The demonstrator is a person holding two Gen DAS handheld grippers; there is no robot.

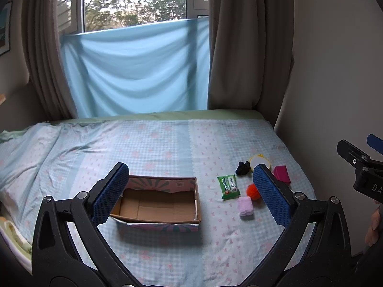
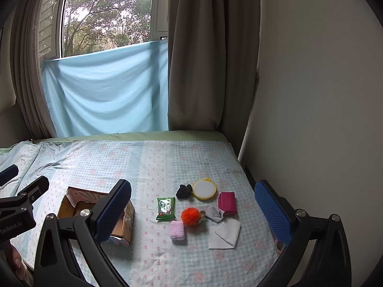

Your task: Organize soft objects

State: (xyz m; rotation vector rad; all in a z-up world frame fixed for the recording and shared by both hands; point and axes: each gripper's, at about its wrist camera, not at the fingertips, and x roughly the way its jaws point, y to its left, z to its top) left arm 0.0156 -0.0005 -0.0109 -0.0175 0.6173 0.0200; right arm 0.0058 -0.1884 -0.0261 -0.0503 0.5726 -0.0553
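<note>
An open, empty cardboard box [image 1: 155,205] sits on the bed; it also shows in the right wrist view [image 2: 71,205]. Right of it lie soft items: a green tissue pack [image 2: 165,208], a pink folded cloth [image 2: 177,230], an orange pompom [image 2: 190,216], a black fabric piece [image 2: 183,191], a round yellow-rimmed pad [image 2: 204,189], a magenta pouch [image 2: 227,203], a grey cloth [image 2: 214,214] and a white cloth [image 2: 223,234]. My left gripper [image 1: 191,191] is open and empty above the box. My right gripper [image 2: 194,212] is open and empty above the items.
The bed has a blue checked sheet [image 1: 167,143]. A wall [image 2: 311,95] runs along its right side. Brown curtains [image 1: 239,47] and a hung blue cloth [image 1: 138,71] stand behind the far edge.
</note>
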